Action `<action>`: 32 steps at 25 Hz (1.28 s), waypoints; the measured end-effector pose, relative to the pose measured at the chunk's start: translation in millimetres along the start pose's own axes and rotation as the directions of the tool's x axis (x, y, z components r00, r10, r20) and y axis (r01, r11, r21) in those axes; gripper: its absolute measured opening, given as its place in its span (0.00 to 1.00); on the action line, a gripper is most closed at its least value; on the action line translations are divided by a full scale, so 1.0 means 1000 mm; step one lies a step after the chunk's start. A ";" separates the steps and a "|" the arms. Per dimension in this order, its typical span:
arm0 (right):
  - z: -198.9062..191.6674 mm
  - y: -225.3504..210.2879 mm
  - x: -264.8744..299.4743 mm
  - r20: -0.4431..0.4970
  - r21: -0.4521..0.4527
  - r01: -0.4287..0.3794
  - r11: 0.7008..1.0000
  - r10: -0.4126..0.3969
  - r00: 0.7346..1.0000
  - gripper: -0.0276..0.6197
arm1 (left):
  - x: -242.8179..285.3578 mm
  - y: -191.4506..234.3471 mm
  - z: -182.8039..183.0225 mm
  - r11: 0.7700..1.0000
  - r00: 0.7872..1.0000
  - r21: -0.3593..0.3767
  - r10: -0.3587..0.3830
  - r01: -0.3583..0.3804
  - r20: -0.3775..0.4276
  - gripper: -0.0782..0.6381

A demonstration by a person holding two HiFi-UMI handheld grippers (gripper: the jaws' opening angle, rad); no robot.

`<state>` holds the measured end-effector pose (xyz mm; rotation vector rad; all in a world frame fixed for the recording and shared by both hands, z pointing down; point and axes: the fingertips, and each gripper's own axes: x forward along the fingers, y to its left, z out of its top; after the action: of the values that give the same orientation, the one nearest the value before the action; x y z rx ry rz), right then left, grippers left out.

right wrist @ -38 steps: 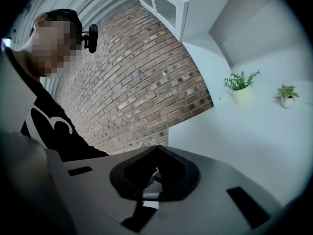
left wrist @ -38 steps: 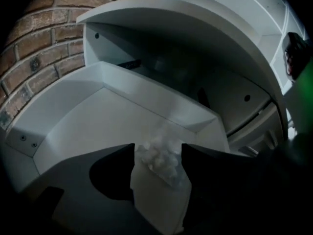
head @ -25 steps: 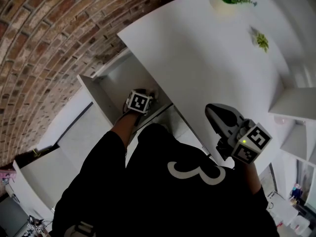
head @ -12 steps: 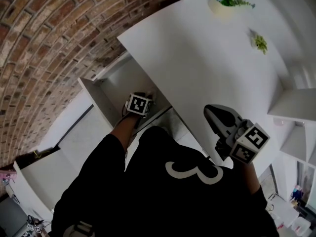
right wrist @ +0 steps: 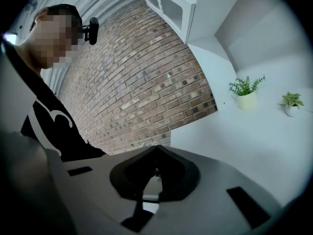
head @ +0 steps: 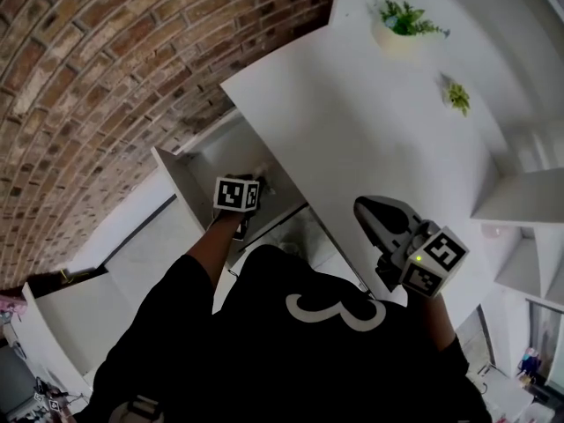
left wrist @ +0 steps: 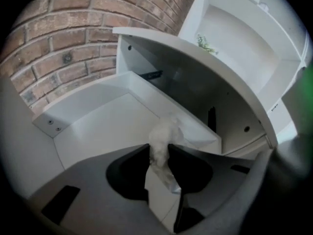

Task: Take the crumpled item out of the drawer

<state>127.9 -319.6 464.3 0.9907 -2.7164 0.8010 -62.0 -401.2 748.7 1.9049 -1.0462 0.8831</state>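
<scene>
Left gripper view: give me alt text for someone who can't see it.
The left gripper pinches a crumpled white paper wad between its dark jaws, with an open white drawer beyond it. A red brick wall rises behind the drawer.

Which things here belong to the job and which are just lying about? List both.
Job in hand:
- crumpled item, pinched by the left gripper
- open drawer

Lying about:
- larger potted plant and smaller potted plant on the white counter
- right gripper, shut and empty
- brick wall
</scene>
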 end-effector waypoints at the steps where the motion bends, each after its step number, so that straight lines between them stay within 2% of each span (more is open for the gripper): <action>1: 0.002 0.002 -0.001 0.004 -0.003 -0.005 1.000 0.005 1.000 0.06 | -0.007 0.001 0.003 1.000 1.000 -0.015 0.006 -0.006 0.015 0.28; 4: 0.009 0.007 -0.003 0.019 -0.013 -0.022 1.000 0.022 1.000 0.06 | -0.032 0.000 0.013 0.998 0.997 -0.054 0.017 -0.013 0.076 0.28; 8: 0.019 0.016 -0.006 0.048 -0.038 -0.049 0.998 0.051 0.998 0.06 | -0.070 -0.010 0.030 0.998 0.987 -0.055 0.025 -0.016 0.158 0.28; 17: 0.049 0.040 -0.007 0.114 -0.078 -0.117 0.990 0.126 0.985 0.06 | -0.161 -0.049 0.061 0.999 0.941 -0.035 -0.025 0.039 0.339 0.28; 23: 0.058 0.061 -0.006 0.134 -0.088 -0.155 0.984 0.166 0.977 0.06 | -0.220 -0.088 0.069 0.996 0.898 0.018 -0.088 0.089 0.432 0.28; 32: 0.075 0.086 -0.016 0.172 -0.140 -0.172 0.975 0.195 0.966 0.06 | -0.303 -0.146 0.096 0.976 0.808 0.155 -0.215 0.155 0.549 0.28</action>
<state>89.5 -295.5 358.5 0.8338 -3.0108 0.5837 -41.0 -326.0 407.3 2.3855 -1.1306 0.2528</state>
